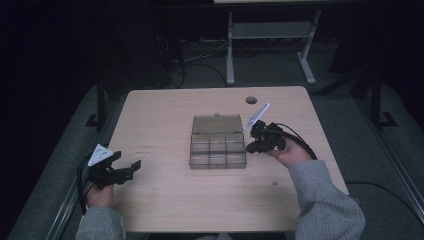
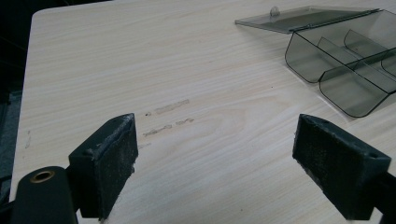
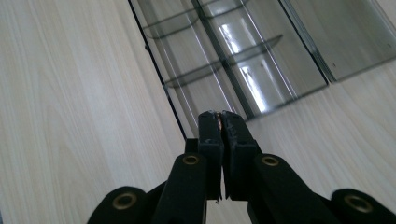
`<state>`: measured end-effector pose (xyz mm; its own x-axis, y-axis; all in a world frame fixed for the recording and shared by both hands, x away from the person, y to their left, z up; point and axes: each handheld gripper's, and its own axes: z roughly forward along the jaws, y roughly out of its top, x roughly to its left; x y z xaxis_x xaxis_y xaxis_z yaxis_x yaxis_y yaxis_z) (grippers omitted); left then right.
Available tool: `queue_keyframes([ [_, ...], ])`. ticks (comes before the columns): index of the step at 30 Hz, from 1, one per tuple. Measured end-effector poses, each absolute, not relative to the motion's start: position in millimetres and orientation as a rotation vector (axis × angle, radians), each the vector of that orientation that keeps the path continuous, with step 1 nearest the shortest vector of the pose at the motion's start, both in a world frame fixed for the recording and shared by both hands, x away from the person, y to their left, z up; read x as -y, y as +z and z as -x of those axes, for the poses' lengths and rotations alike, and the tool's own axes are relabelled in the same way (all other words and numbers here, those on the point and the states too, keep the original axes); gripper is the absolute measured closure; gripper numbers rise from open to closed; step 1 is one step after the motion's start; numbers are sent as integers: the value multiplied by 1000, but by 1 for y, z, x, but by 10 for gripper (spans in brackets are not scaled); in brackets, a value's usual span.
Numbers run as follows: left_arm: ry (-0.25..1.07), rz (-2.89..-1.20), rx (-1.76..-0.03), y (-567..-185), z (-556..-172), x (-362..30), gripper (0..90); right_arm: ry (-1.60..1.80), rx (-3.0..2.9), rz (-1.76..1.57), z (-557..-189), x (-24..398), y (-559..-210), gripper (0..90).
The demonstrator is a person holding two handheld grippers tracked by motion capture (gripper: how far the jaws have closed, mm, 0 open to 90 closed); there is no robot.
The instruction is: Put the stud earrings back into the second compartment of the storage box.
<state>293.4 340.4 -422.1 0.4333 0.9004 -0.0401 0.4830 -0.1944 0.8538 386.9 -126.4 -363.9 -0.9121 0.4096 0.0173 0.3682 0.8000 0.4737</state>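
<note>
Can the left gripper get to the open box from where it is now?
Probably yes. The left gripper sits open near the table's left edge, and bare wood lies between it and the box. The right gripper is at the box's far side.

The left gripper (image 1: 129, 166) sits near the table's left edge, jaws spread wide. The right gripper (image 1: 251, 146) hovers toward the right edge, jaws pressed together, something tiny pinched between.
</note>
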Motion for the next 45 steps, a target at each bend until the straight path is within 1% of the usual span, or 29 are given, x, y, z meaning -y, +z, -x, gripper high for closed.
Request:
queue_keyframes([
  [24,613,-1841,-1177,-423,-295,-341,137,706,-2996,-576,-435,50,-372,870],
  [35,610,-1835,-1176,-423,-295,-341,137,628,-3030,-602,-449,26,-393,868],
  [45,604,-1832,-1173,-423,-296,-341,137,557,-3044,-682,-466,18,-417,866],
])
